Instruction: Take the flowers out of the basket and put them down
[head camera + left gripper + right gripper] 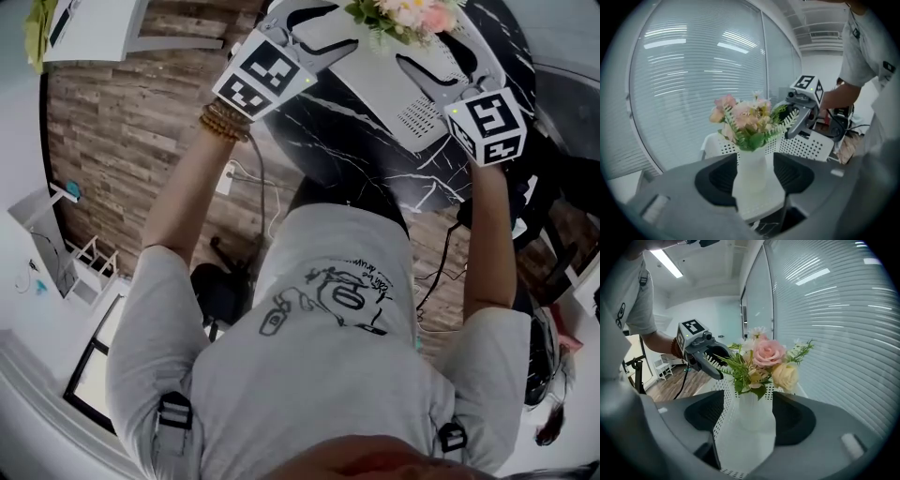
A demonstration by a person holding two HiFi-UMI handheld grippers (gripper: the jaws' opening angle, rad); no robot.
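Left gripper (pixel 751 172) and right gripper (pixel 749 414) both show jaws spread and empty, facing each other across the flowers (pixel 745 119), whose white vase (pixel 752 404) stands upright inside the perforated basket (pixel 806 145) on the black table (pixel 375 159), evidently lined up for a two-sided lift.

Wood-plank floor (pixel 122 131) left, black marble tabletop (pixel 319 141) far; ribbed glass wall (pixel 693 84) behind w/ ceiling strip light (pixel 668 263) on.
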